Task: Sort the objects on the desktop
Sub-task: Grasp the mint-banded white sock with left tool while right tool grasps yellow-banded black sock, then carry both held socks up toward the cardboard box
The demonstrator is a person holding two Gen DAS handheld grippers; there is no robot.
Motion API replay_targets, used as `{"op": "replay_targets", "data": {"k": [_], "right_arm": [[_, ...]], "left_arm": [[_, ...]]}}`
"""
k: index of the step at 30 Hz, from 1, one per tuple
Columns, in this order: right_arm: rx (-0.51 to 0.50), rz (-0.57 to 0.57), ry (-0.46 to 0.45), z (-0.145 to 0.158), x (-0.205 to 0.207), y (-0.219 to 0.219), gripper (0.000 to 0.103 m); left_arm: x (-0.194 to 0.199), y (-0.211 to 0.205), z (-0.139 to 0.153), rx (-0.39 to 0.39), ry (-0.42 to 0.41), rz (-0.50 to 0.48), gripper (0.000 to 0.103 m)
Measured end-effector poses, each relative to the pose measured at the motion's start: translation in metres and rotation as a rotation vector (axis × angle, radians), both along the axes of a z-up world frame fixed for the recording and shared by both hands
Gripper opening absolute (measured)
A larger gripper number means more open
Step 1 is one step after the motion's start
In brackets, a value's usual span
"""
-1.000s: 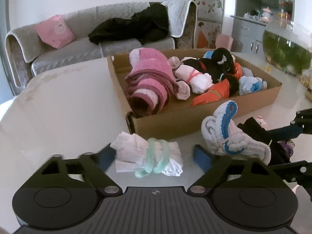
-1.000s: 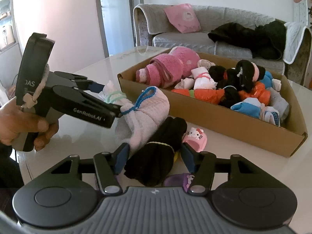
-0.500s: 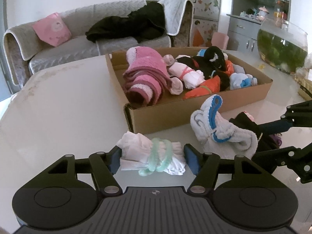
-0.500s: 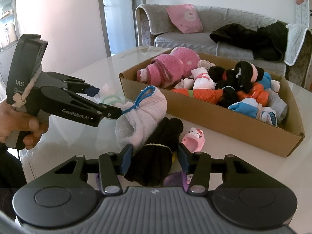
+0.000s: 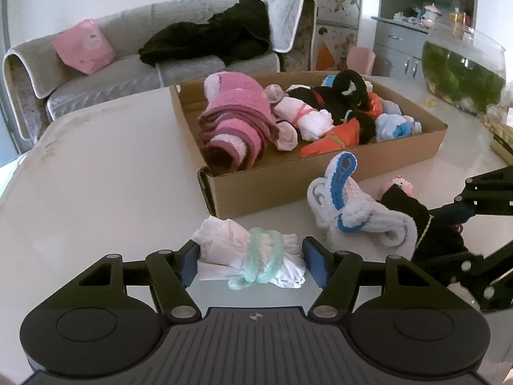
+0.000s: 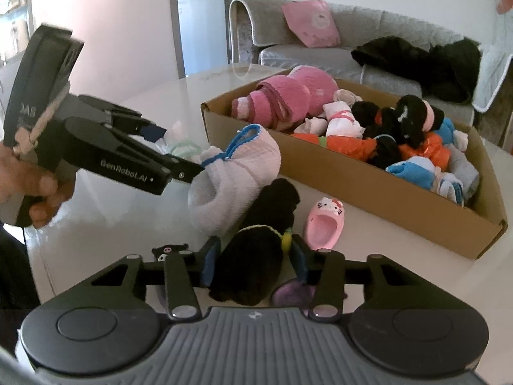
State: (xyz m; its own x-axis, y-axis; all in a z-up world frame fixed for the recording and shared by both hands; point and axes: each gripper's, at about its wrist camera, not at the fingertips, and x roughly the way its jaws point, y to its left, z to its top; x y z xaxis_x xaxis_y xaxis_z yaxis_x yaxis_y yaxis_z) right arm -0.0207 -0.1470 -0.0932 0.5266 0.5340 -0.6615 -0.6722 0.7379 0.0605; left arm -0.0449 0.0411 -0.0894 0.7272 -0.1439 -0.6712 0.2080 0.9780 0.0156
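My left gripper (image 5: 250,261) is shut on a white sock bundle (image 5: 248,258) tied with a mint-green band, low over the white table. My right gripper (image 6: 253,261) is shut on a black sock roll (image 6: 256,256) with a yellow trim. The black roll also shows in the left wrist view (image 5: 413,221). A white-and-blue sock bundle (image 6: 234,176) lies between the two grippers, beside the cardboard box (image 5: 320,179). The box holds a pink towel roll (image 5: 237,122) and several sock bundles.
A pink Hello Kitty slipper (image 6: 323,224) lies right of the black roll. A small black figure (image 6: 168,250) and a purple item (image 6: 293,293) lie by my right fingers. A fish bowl (image 5: 461,67) stands at the far right. A sofa (image 5: 128,61) lies beyond the table.
Both grippers have closed: the left jaws narrowed onto the white bundle, the right jaws onto the black roll. The black roll has risen slightly, baring the slipper and black figure.
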Motion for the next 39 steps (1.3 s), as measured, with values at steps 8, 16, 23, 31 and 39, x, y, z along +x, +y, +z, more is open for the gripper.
{"op": "replay_targets", "data": {"k": [8,16,23,31,39], "right_arm": [[0.025,0.030,-0.024,0.024,-0.003,-0.014,0.040],[0.111,-0.039,-0.125,0.075,0.001,-0.060,0.040],[0.191,-0.145,-0.239,0.117,0.007,-0.099,0.040],[0.238,-0.198,-0.319,0.148,0.035,-0.103,0.040],[0.255,-0.172,-0.360,0.161,0.071,-0.081,0.040]], "left_arm": [[-0.011,0.003,0.016,-0.005,-0.025,-0.055,0.070],[-0.036,0.030,0.071,-0.108,-0.137,-0.080,0.070],[-0.049,0.032,0.116,-0.161,-0.258,-0.014,0.070],[-0.021,0.010,0.159,-0.154,-0.342,-0.007,0.070],[0.043,-0.026,0.169,-0.121,-0.356,-0.066,0.070]]}}
